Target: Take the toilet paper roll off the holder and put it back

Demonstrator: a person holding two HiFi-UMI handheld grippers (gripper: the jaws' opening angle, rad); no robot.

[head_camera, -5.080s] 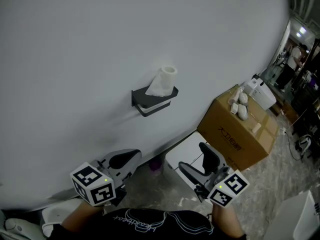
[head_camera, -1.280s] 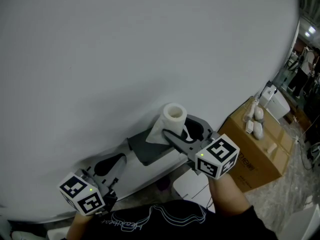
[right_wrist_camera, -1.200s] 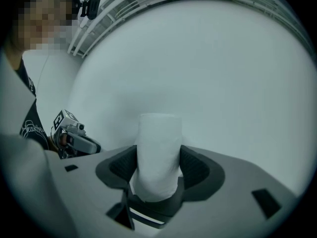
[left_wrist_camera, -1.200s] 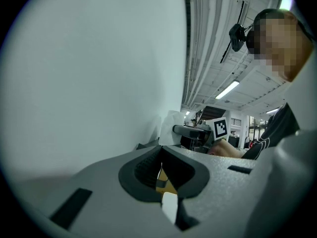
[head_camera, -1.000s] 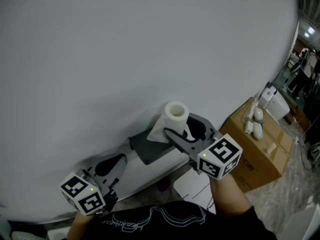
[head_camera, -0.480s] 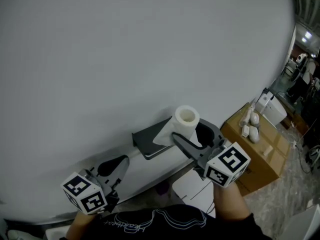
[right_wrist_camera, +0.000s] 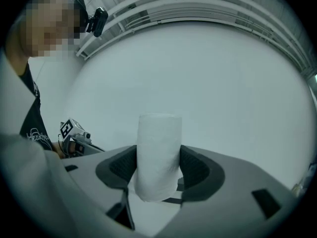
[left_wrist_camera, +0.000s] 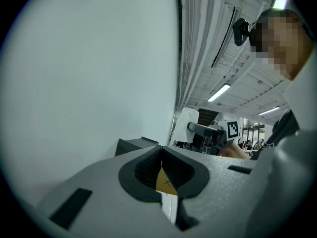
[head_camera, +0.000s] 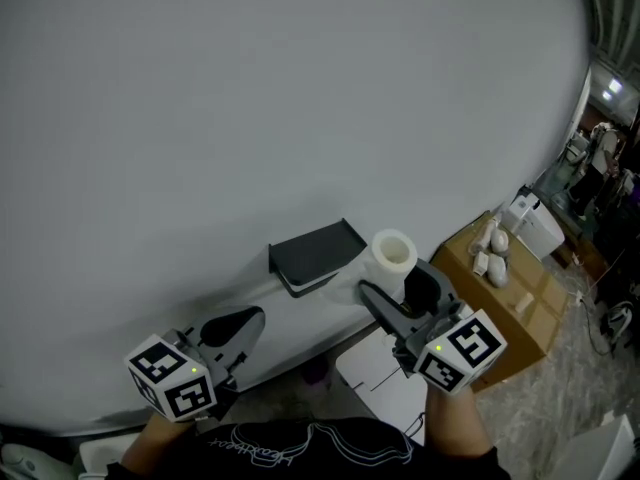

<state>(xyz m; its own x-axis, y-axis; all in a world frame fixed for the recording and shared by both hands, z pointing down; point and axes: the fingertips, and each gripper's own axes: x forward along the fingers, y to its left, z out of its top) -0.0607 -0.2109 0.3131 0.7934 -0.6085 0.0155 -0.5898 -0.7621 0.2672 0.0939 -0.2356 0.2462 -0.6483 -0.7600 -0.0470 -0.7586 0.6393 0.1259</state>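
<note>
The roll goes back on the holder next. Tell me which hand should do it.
Right. The right tongs grip the toilet paper roll just beside the holder. The left tongs are shut, empty and lower, farther from it.

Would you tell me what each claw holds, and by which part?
The right claw grips the toilet paper roll by its sides; the left claw holds nothing.

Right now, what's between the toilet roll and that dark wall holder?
Nothing: the head view shows only bare white wall between the toilet paper roll and the holder.
</note>
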